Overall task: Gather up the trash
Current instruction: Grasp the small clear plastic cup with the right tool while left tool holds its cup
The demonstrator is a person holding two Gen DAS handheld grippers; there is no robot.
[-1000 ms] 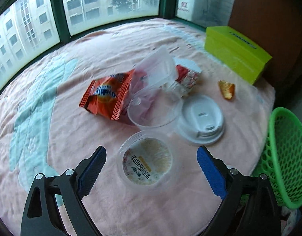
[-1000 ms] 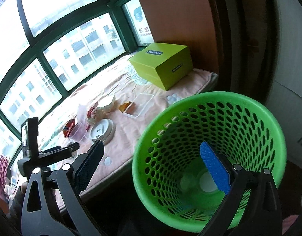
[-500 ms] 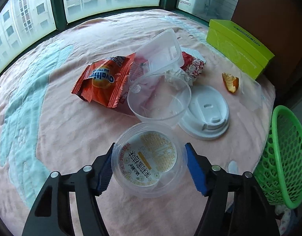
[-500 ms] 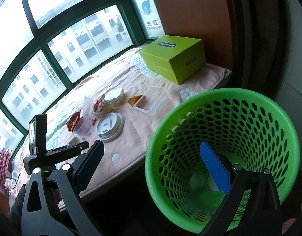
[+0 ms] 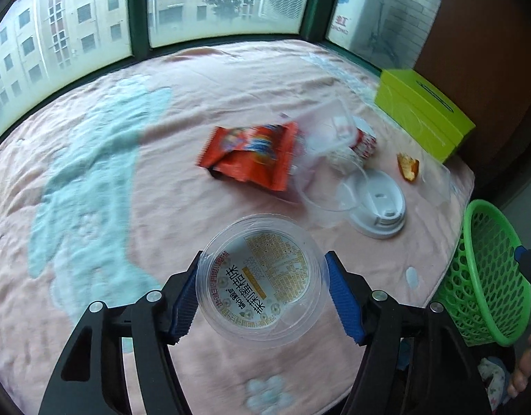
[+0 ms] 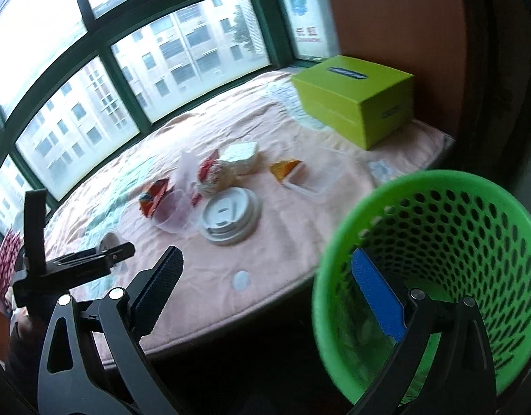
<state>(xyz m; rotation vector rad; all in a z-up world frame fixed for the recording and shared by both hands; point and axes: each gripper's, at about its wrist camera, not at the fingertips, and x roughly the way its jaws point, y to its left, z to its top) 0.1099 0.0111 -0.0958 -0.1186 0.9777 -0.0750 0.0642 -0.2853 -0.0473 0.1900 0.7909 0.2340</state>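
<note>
Left claw (image 5: 262, 294): its jaws have just been closing and now clamp the clear lidded cup (image 5: 260, 278) by its sides, lifted just above the pink blanket (image 5: 92, 173).
Slip risk: thin, slick walls could buckle or squirt free if tilted.
Right claw (image 6: 265, 294): its jaws straddle the green basket (image 6: 438, 214) rim, but whether they pinch it I cannot tell; the basket might tip or shift.
Farther trash: red snack wrapper (image 5: 251, 154) and white lid (image 5: 379, 209) lie on the blanket; a low carry could snag them.

Looks like someone's apartment, a bay window nook: curved green-framed windows (image 5: 227, 3) facing other residential blocks, a soft pink blanket (image 5: 92, 180) with flower prints over the window seat, snack litter on it, green plastic wastebasket (image 6: 448, 242) at its edge
</note>
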